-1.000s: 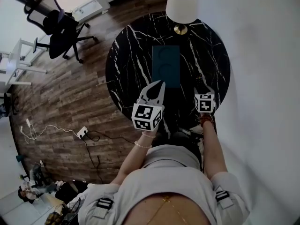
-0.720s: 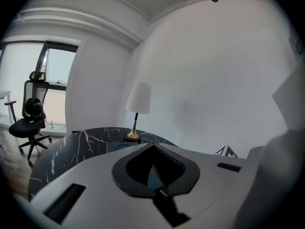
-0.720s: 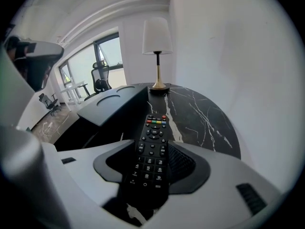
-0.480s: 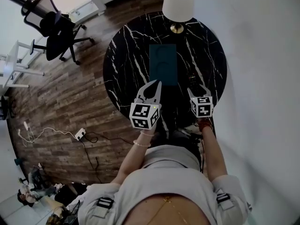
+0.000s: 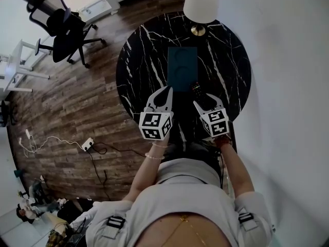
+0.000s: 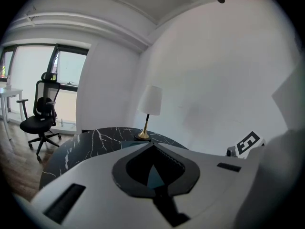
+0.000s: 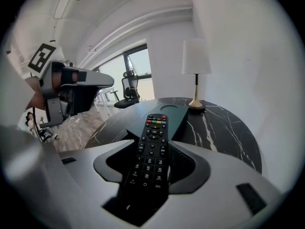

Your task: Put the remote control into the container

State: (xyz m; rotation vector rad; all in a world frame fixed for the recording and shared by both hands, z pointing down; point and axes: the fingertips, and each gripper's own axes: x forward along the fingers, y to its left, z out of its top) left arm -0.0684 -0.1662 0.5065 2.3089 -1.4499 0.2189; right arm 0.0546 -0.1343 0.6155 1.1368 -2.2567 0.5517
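remote control (image 7: 151, 149): black, buttons up, clamped in right gripper (image 5: 203, 99) | container (image 5: 182, 68): dark teal rectangular tray, flat, just beyond remote's tip

The right gripper (image 5: 202, 100) has shifted from the table's (image 5: 139, 60) four o'clock edge toward centre; the remote control (image 5: 195, 88) in its jaws now reaches the container's (image 5: 182, 68) five o'clock corner.

The container (image 5: 182, 68) lies mid-way across the surface (image 5: 139, 60), with the lamp (image 5: 201, 4) behind it at the far edge. My left gripper (image 5: 165, 90) is just before the container. My right gripper (image 5: 204, 99), beside it on the right, has the remote (image 7: 151, 149) between its jaws. A chair (image 5: 67, 32) stands far left.
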